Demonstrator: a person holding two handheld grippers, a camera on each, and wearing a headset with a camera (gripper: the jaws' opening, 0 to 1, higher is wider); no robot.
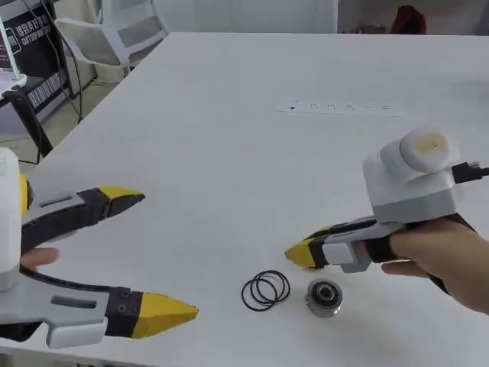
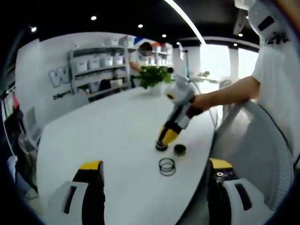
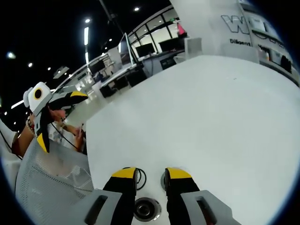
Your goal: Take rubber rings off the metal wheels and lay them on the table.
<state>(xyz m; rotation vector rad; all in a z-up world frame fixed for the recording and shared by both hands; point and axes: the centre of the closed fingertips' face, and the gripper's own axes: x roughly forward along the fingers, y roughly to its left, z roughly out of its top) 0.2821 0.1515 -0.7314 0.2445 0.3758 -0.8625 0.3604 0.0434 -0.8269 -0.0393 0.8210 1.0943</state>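
Note:
Several thin black rubber rings (image 1: 266,290) lie overlapping on the white table (image 1: 229,153), near its front edge. Just right of them stands a small metal wheel (image 1: 324,294). My right gripper (image 1: 302,254) hovers low just behind the wheel; in its own view the right gripper (image 3: 151,174) has its jaws a narrow gap apart with nothing between them, the wheel (image 3: 146,208) below and the rings (image 3: 139,178) beside one jaw. My left gripper (image 1: 149,256) is wide open and empty at the left, well away from the rings (image 2: 167,166) and wheel (image 2: 179,149).
A printed paper strip (image 1: 340,107) lies further back on the table. White chairs (image 1: 114,34) stand beyond the far left corner. A mesh chair back (image 2: 262,140) is close to the table's near edge.

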